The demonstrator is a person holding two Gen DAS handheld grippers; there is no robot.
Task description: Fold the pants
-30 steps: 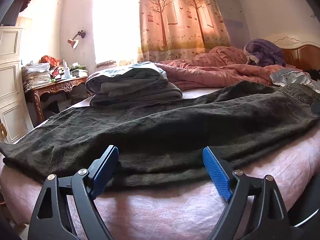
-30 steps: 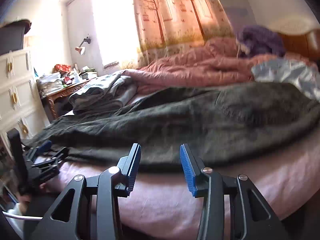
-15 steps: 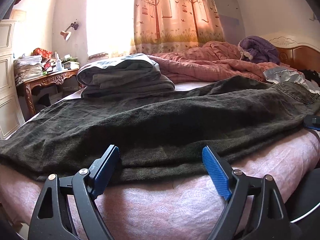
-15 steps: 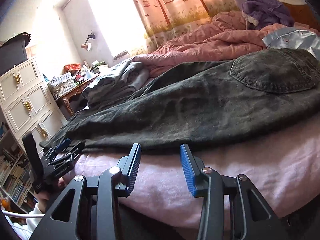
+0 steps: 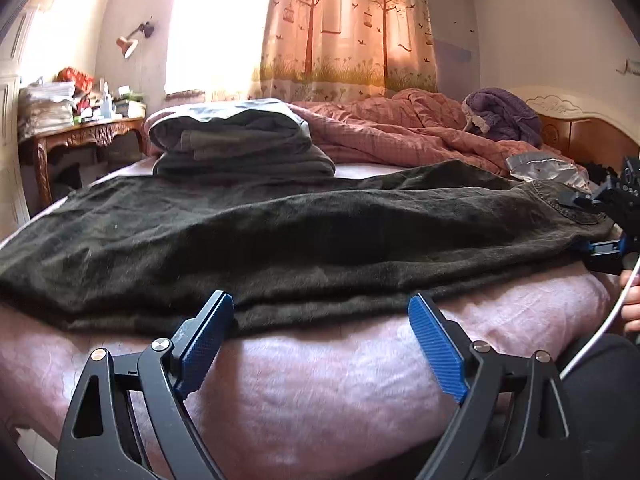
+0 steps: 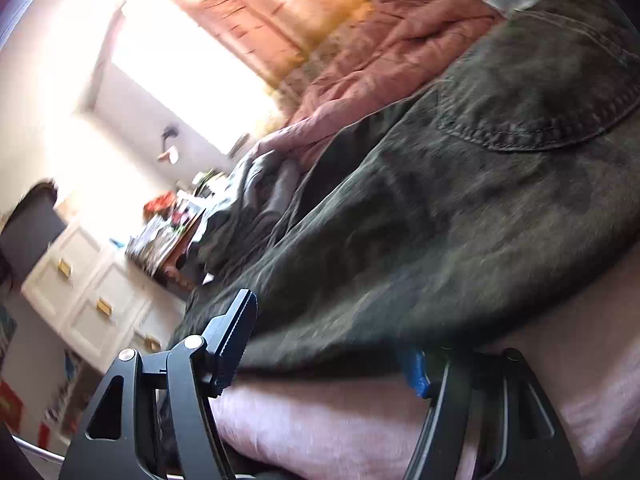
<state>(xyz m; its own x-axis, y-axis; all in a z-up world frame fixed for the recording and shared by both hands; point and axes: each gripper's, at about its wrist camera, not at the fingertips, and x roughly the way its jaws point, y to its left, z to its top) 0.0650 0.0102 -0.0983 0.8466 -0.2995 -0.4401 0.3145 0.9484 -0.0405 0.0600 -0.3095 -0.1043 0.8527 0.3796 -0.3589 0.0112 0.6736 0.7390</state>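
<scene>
The long dark olive-green pants lie flat across the pink bedsheet, their near edge running along the front of the bed, with a bare pink strip below it. The left gripper hovers at this edge, jaws wide apart and holding nothing. The right gripper is at the waist end, near the back pocket; its jaws stand apart around the hem, but the blur does not let me tell if they pinch it. Behind the pants sits a stack of folded grey clothes, and further right a crumpled pink quilt.
</scene>
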